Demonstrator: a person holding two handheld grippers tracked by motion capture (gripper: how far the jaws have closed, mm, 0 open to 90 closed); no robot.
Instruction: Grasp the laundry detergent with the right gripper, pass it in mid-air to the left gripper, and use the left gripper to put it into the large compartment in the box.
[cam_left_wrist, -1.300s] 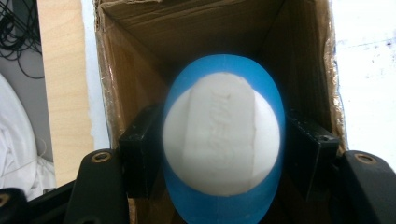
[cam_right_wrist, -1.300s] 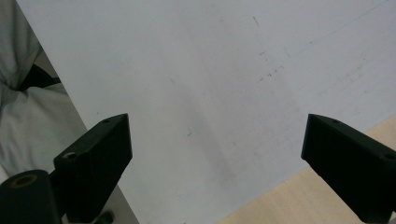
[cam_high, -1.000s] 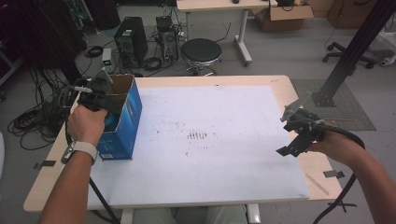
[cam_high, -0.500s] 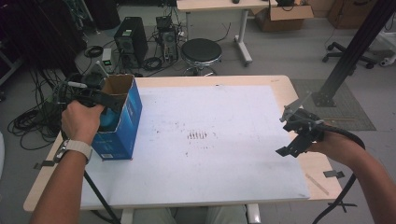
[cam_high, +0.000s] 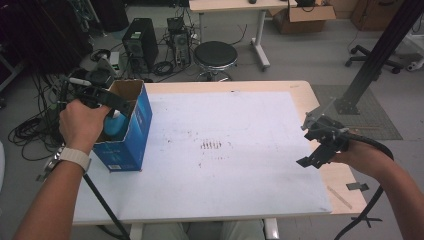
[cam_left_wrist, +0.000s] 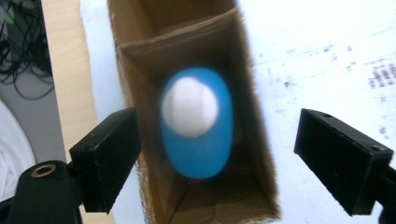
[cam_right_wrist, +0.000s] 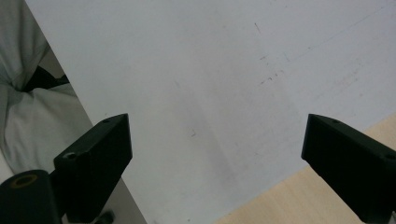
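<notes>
Your desk (cam_high: 280, 220) carries a white sheet that covers most of its wooden top, bare apart from a patch of small dark marks near the middle. Nearest you on the right, your right tool (cam_high: 320, 145) hangs over the sheet's right edge with its jaws spread wide and nothing between them; in the right gripper view those jaws frame plain white sheet and a strip of wood. Farther in on the left, the blue box (cam_high: 131, 135) stands upright by the sheet's left edge, its top open. Your left tool (cam_high: 106, 100) hovers over that opening, jaws wide and empty. In the left gripper view the blue bottle (cam_left_wrist: 198, 140) with its white cap (cam_left_wrist: 189, 106) sits inside the cardboard walls, straight below the tool, its long axis running up toward the camera. That is the relation to mind: the bottle lies directly under your left tool, well apart from your right, so any reach looks like a straight descent. Beyond the desk stand a black stool (cam_high: 215, 55) and a computer tower (cam_high: 137, 42).
</notes>
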